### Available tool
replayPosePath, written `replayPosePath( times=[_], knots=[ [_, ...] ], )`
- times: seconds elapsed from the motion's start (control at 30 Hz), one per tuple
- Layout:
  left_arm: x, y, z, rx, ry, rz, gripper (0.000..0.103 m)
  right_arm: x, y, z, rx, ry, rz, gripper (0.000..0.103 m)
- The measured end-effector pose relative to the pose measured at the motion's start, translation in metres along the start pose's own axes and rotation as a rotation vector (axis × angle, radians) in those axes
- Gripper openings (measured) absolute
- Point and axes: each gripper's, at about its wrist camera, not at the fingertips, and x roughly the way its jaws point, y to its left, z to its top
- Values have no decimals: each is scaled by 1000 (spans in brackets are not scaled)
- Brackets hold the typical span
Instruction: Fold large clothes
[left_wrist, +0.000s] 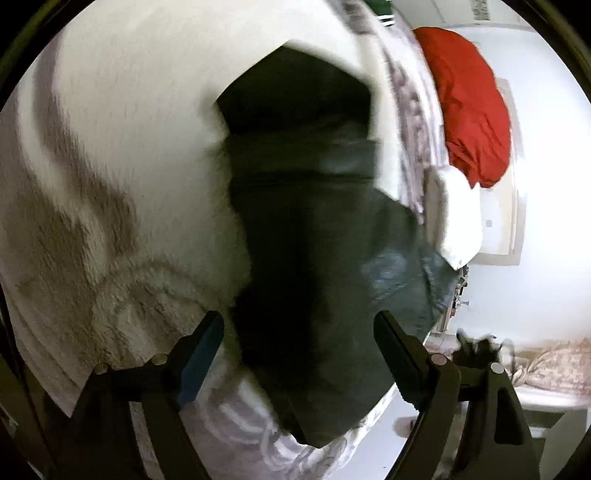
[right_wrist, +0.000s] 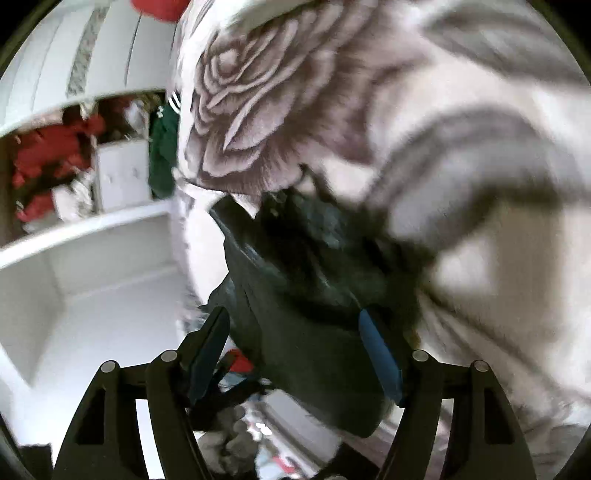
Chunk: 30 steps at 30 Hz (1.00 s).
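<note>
No readable text, label, brand, number or sign in either view.

Left wrist view: blurred dark marks on the white wall panel (left_wrist: 480, 11) at the top right edge, possibly print, too smeared to read. A pale patch on the dark green garment (left_wrist: 384, 273) could be a print; no letters resolve.

Right wrist view: white stripes and a small white mark on the hanging green garment (right_wrist: 162, 155) at the left; shape too small and blurred to identify as a logo. The rose pattern on the plush blanket (right_wrist: 236, 110) is decoration only, no lettering.
</note>
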Motion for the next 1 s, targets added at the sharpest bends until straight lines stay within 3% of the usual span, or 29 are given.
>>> replayPosePath(
  times=[0.03, 0.1, 0.27, 0.5, 0.63, 0.7, 0.73, 0.8, 0.9, 1.0],
  knots=[
    [4, 2, -1, 0, 4, 2, 83, 1, -14, -5, 34, 6, -1, 80],
    [12, 3, -4, 22, 15, 12, 83, 6, -46, -22, 99, 12, 4, 80],
    [41, -5, 2, 82, 27, 34, 86, 40, -82, -39, 153, 59, 175, 81],
    [50, -11, 12, 58, 13, 28, 89, 100, -71, -9, 65, 119, 345, 93],
    [49, -11, 10, 40, -26, 17, 90, 123, -53, 2, 26, 164, 330, 94],
    [31, -2, 2, 33, -84, -4, 88, 128, -47, 3, 15, 150, 312, 94],
    [27, -3, 0, 40, -117, -6, 83, 130, -44, 3, 17, 138, 308, 93],
    [20, -9, -3, 78, -173, 26, 54, 131, -38, 2, 24, 124, 303, 84],
    [14, -17, -2, 100, -199, 15, 37, 129, -24, 0, 23, 104, 301, 72],
    [2, -29, -4, 125, -218, 1, 30, 125, -5, 0, 25, 89, 313, 66]
  ],
)
